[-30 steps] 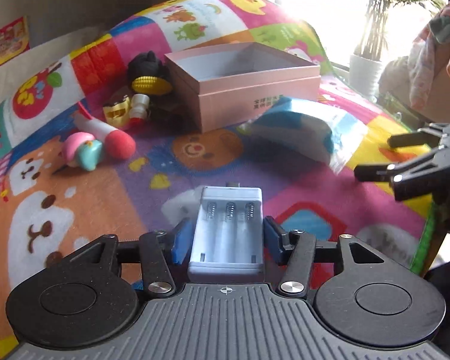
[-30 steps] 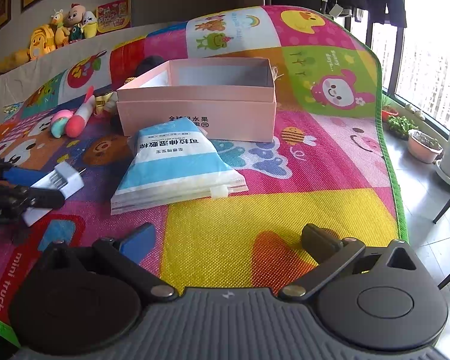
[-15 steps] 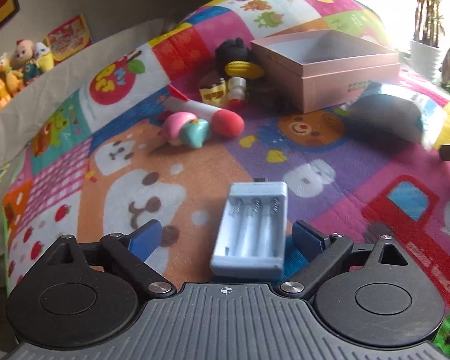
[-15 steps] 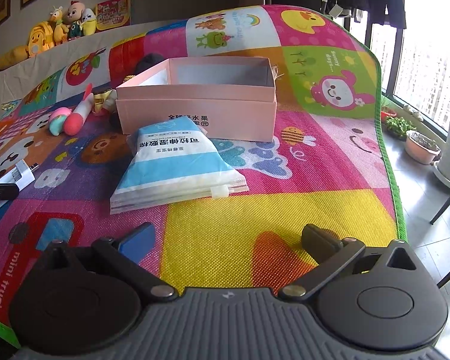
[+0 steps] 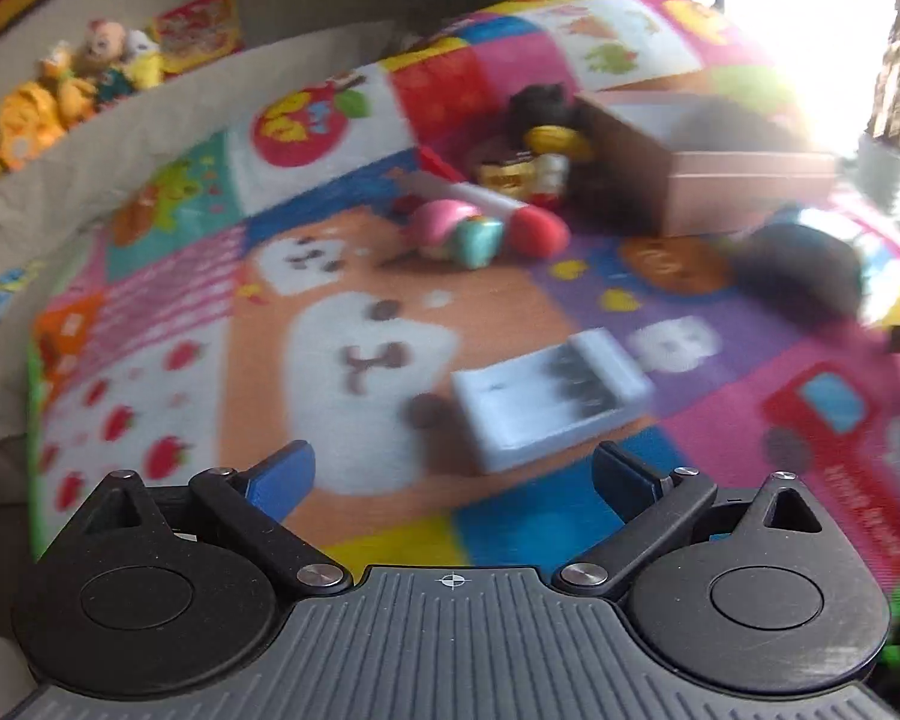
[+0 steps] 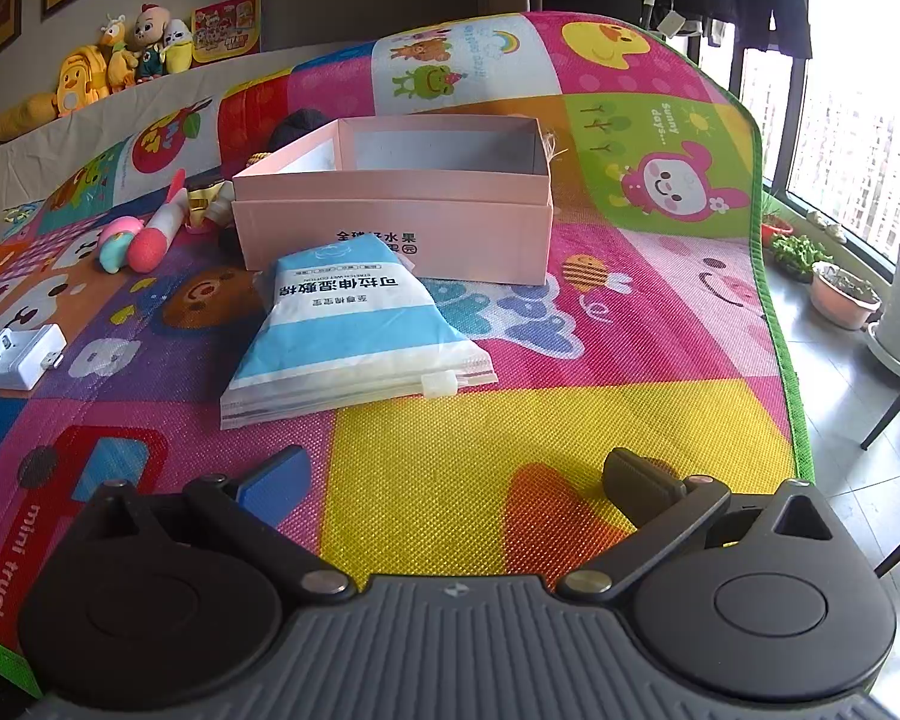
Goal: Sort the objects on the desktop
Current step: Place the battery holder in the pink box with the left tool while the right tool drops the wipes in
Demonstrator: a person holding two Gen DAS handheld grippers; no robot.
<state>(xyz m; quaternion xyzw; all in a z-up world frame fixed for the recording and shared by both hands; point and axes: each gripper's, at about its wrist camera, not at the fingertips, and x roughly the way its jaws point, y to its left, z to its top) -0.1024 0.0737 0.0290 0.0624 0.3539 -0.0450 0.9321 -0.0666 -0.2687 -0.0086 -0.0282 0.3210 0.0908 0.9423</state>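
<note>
A light blue battery charger [image 5: 546, 396] lies flat on the colourful play mat, just ahead of my left gripper [image 5: 453, 474], which is open and empty; it also shows in the right wrist view [image 6: 18, 354] at the far left. An open pink box [image 6: 402, 204] stands mid-mat, blurred in the left wrist view [image 5: 720, 174]. A blue-and-white cotton pack [image 6: 354, 330] lies in front of the box. My right gripper [image 6: 456, 480] is open and empty above the yellow patch, short of the pack.
A red-tipped toy [image 6: 156, 228], a pink-and-teal toy [image 6: 117, 240], a gold object and a black plush [image 5: 540, 114] sit left of the box. Plush toys [image 6: 120, 54] line the sofa back. The mat's green edge [image 6: 780, 330] drops to a floor with plant pots.
My left gripper opened and let go of the battery charger, which now lies on the mat, then pulled back and turned left. The right gripper has stayed still.
</note>
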